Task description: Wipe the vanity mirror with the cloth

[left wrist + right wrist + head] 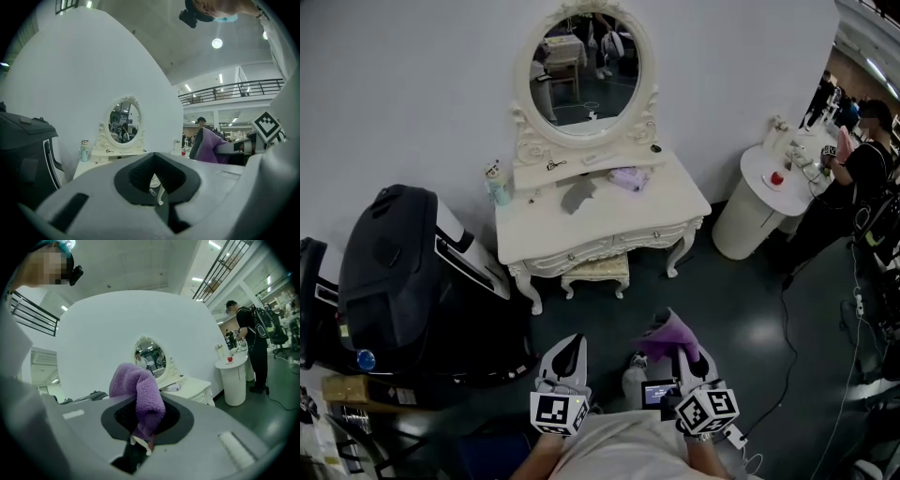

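Note:
The oval vanity mirror (pixel 586 67) in its white carved frame stands on a white dressing table (pixel 609 225) against the far wall. It appears small in the left gripper view as the mirror (pixel 121 123) and in the right gripper view as the mirror (pixel 152 357). My right gripper (pixel 677 342) is shut on a purple fluffy cloth (pixel 667 336), which bulges out of the jaws as the cloth (pixel 139 397). My left gripper (pixel 568 352) is shut with nothing in it. Both grippers hang low near my body, well short of the table.
On the table lie a grey cloth (pixel 577 195), a lilac item (pixel 628 177) and a small bottle (pixel 498 183). A stool (pixel 595 272) is tucked under it. A large black machine (pixel 403 281) stands left. A round white stand (pixel 764 202) and a person (pixel 853 178) are right.

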Demonstrator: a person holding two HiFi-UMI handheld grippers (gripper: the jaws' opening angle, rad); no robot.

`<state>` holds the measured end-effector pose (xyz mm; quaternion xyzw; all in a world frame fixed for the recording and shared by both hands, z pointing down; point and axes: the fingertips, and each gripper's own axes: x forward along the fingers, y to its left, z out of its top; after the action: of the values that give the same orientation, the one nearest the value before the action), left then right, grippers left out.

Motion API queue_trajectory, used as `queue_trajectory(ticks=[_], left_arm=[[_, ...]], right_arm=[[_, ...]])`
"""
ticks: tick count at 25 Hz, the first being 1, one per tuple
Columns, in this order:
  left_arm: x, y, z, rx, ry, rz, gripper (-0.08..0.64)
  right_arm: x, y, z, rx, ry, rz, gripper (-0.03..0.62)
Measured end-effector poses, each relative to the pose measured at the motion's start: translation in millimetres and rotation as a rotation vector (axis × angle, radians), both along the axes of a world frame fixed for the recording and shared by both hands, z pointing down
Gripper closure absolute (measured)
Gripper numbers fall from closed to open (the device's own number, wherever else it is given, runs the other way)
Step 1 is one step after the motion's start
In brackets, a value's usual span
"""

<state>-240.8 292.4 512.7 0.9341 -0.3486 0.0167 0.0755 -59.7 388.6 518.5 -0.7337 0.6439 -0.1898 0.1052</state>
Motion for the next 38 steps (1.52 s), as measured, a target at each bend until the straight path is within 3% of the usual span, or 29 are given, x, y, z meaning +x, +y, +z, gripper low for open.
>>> queue_trajectory(ticks=[14, 22, 30, 38], left_arm=[[88.6, -143.8, -6.9, 0.035, -0.04, -0.201, 0.557], [144.1, -201.1, -17.8, 0.045, -0.014, -0.285, 0.557], [159.4, -265.8, -14.5, 0.033, -0.007, -0.303, 0.557], [177.9, -380.6, -14.9, 0.02, 0.007, -0.256, 0.557]], right_arm=[[108.3, -186.6, -0.7, 0.021, 0.006, -0.208, 0.532], [181.0, -256.1, 2.5, 0.005, 0.002, -0.256, 0.532], [190.6, -318.1, 7.2, -0.015, -0.003, -0.282, 0.532], [203.0, -413.0, -1.2, -0.035, 0.015, -0.202, 0.532]])
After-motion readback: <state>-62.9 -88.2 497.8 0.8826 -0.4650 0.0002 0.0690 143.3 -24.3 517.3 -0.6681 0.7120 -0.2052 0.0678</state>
